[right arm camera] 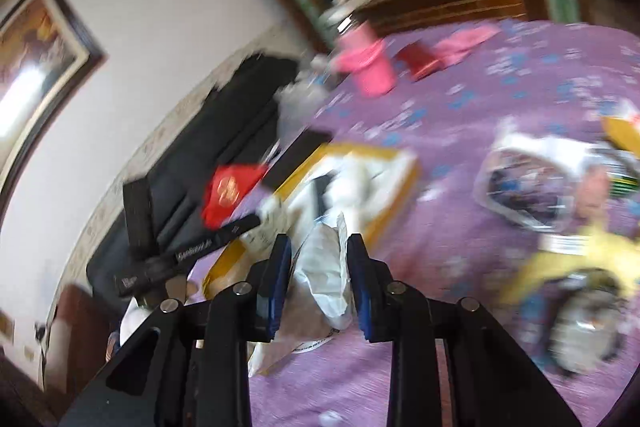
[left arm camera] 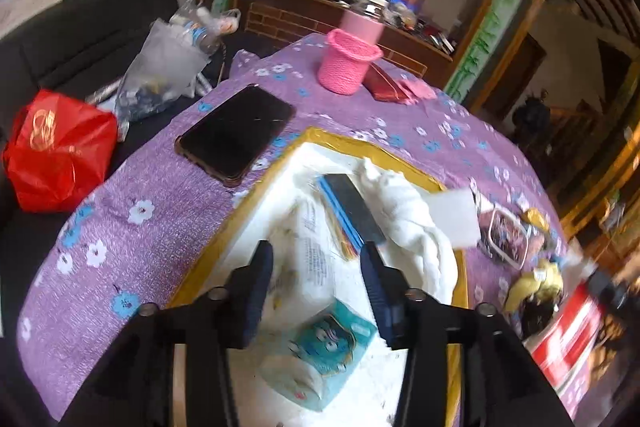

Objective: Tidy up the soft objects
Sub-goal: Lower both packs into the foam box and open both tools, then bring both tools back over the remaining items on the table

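The left hand-held gripper [left arm camera: 316, 267] hangs over a white box with a gold-taped rim [left arm camera: 340, 143], its blue-padded jaws apart with nothing between them. Under it in the box lie a tissue pack [left arm camera: 332, 343] in soft plastic printed with a teal cartoon fish, a crinkled white plastic wrapper [left arm camera: 312, 251] with small print too fine to read, a bunched white fluffy cloth [left arm camera: 412, 223], and a flat black strip beside thin blue sticks [left arm camera: 348, 211].

The box rests on a surface covered in purple cloth [left arm camera: 160, 187] printed with white and blue flowers. On that cloth sit a black phone [left arm camera: 236, 135] with a glossy screen, a pink crocheted basket [left arm camera: 348, 61], a dark red wallet-like case [left arm camera: 384, 83], a clear plastic pouch [left arm camera: 504, 231] with dark contents, and a yellow soft item [left arm camera: 536, 283] with a white tag. Off the surface to the left lie a red plastic bag [left arm camera: 60, 151] with a gold emblem and a clear bag [left arm camera: 168, 67] holding bottles.

The right wrist view is blurred. The right hand-held gripper [right arm camera: 320, 267] is clamped on a crumpled white plastic packet [right arm camera: 328, 267], which stands between its blue pads above the purple cloth, just in front of the box. A black rod [right arm camera: 188, 255] to the left carries white lettering that cannot be read.
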`<state>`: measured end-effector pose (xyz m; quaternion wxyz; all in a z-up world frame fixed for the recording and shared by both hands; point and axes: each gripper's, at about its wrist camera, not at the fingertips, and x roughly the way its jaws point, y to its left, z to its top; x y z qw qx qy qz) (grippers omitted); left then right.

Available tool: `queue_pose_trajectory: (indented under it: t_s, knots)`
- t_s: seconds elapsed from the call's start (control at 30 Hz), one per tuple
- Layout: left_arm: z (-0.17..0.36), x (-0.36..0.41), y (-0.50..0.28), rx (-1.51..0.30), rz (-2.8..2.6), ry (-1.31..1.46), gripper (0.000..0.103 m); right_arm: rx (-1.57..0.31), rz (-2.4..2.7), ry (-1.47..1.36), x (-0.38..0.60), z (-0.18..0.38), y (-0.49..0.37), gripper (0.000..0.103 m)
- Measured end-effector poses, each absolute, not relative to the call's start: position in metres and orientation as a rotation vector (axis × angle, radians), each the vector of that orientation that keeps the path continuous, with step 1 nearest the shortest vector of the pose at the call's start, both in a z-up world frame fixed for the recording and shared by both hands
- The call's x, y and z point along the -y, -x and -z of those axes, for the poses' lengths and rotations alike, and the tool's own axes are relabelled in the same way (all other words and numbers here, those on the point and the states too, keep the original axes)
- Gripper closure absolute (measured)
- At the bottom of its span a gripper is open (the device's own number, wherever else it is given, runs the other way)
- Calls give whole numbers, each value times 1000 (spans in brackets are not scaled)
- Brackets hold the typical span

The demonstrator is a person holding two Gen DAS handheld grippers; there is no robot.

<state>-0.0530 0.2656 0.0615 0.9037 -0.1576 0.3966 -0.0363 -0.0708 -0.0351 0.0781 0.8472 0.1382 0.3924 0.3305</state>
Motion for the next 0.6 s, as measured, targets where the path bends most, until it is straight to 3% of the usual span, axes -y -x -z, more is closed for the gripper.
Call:
queue_pose_trajectory:
  t_s: [0.27, 0.4, 0.53, 0.6]
  knots:
    - [-86, -282, 104, -663, 121, 421, 38, -972, -728, -93, -68, -35, 35, 73]
    - [-102, -286, 128, -579, 185, 456, 29, -923, -628, -69, -60, -39, 33, 63]
    - [-115, -273, 135, -540, 275, 453, 26, -743, -538, -86, -1, -78, 70, 33]
    - [-120, -258, 133, -535, 322, 431, 25, -664, -458, -54, 26, -90, 92, 29]
